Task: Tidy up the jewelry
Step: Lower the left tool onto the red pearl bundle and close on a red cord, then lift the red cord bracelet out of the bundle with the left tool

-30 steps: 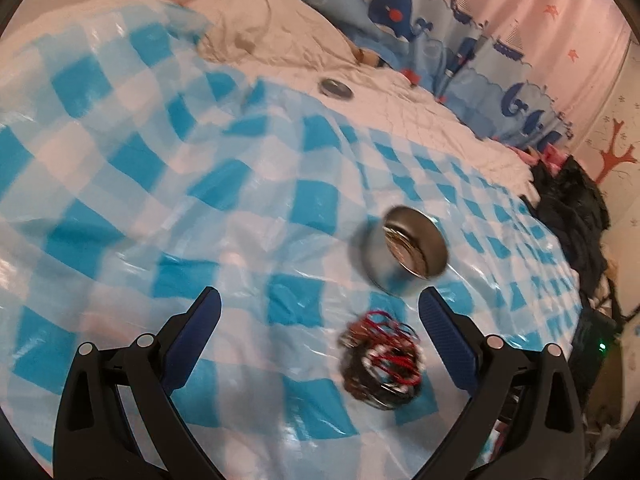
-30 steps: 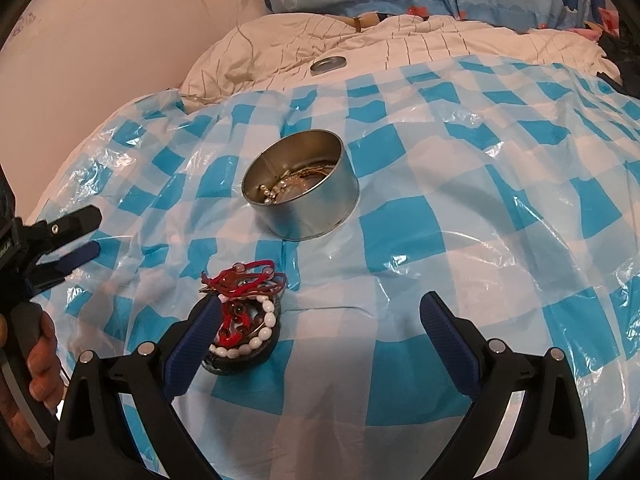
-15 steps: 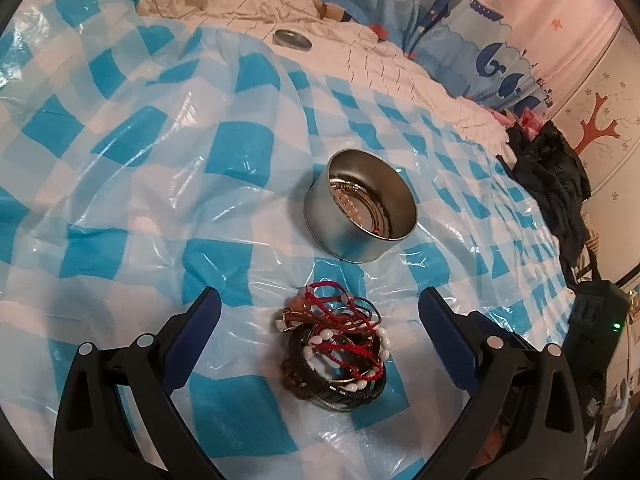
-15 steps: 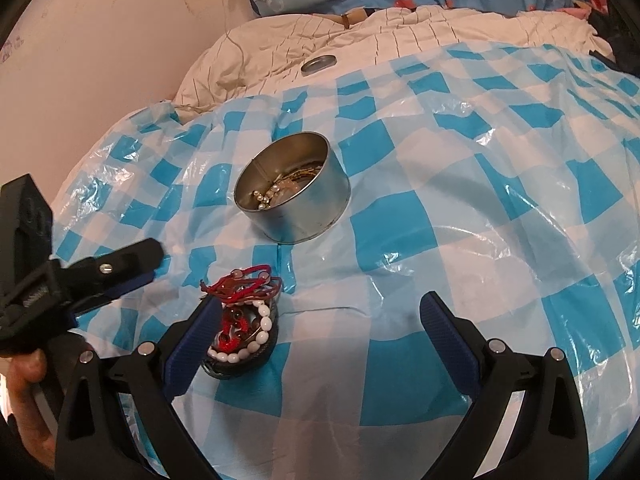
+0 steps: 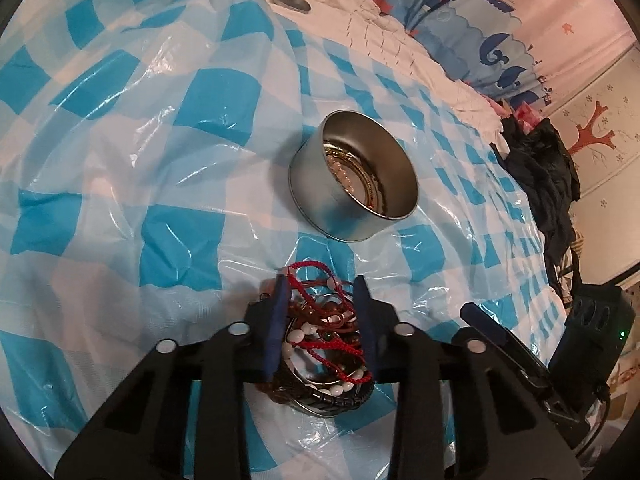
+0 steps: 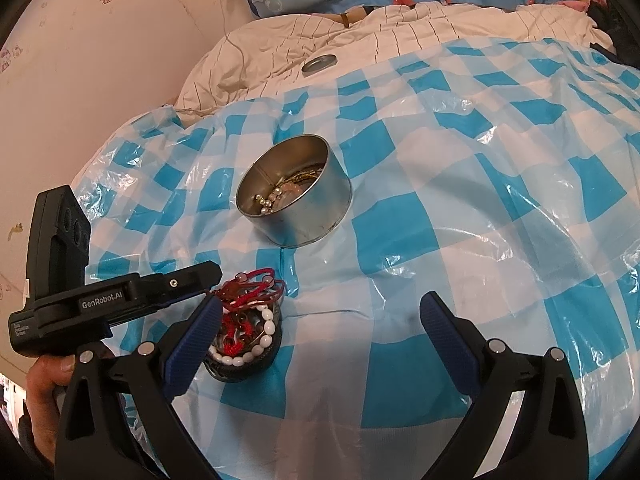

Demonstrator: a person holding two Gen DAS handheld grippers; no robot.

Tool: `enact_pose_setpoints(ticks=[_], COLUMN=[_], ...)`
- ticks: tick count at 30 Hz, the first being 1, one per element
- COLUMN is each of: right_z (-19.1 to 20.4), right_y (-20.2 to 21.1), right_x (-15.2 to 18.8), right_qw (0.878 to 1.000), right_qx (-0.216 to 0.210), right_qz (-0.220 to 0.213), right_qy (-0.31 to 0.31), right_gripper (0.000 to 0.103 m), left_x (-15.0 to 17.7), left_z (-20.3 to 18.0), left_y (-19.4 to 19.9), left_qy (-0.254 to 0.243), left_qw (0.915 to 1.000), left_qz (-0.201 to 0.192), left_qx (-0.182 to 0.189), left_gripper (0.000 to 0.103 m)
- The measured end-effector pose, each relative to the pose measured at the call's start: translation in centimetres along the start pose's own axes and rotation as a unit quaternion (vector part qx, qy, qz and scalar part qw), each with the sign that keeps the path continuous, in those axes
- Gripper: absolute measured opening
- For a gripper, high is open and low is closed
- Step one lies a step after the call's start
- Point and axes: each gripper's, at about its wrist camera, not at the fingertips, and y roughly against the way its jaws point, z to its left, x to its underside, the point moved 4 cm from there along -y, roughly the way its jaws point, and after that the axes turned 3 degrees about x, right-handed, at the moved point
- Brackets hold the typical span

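1. A bed is covered by a blue-and-white checked plastic sheet (image 6: 460, 216).
2. A round metal tin (image 6: 294, 192) stands open on the sheet, with beads and a chain inside.
3. Just nearer than the tin lies a jewelry pile (image 5: 320, 344): red cords, white beads, dark bangles.
4. The left gripper (image 5: 320, 300) has just been closing; its fingers pinch the pile's red cords.
5. The right gripper (image 6: 320, 320) hovers near the pile, fingers spread wide.
6. A lid (image 6: 319, 65) lies far back on the white quilt (image 6: 400, 32).
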Motion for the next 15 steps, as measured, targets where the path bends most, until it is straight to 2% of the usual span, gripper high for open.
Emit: enact_pose_setpoints(ticks=[2,4,7,10,12,14,15], right_z=[0.1,0.1,0.1,0.4,0.8,1.1,1.1], right_y=[0.0,0.0,0.0,0.0,0.1,0.1,0.1], right_x=[0.0,0.0,0.0,0.0,0.1,0.1,0.1], right_qw=[1.0,1.0,1.0,1.0,1.0,1.0,1.0], right_qx=[0.0,0.001,0.0,-0.001,-0.002,0.003,0.004], right_qz=[0.0,0.0,-0.001,-0.002,-0.003,-0.006,-0.006], right_qy=[0.0,0.0,0.0,0.006,0.016,0.025,0.026], right_gripper=[0.095,0.095,0.095,0.095,0.095,0.095,0.095], left_x=[0.0,-0.2,-0.4,-0.6,-0.6,-0.5,-0.3], left_z=[-0.2,-0.3,-0.8,-1.3,-1.0,-0.4,0.0], left_y=[0.1,0.5,1.4,2.0,2.0,1.8,1.5], left_qy=[-0.003,-0.007,-0.013,-0.022,-0.022,-0.018,-0.009], left_qw=[1.0,0.9999,0.9995,0.999,0.9995,0.9994,0.9995], left_qz=[-0.002,-0.009,-0.023,-0.029,-0.022,-0.015,-0.007], left_qx=[0.003,0.005,0.018,0.028,0.001,-0.028,-0.031], left_gripper=[0.018,0.008,0.002,0.002,0.002,0.008,0.021])
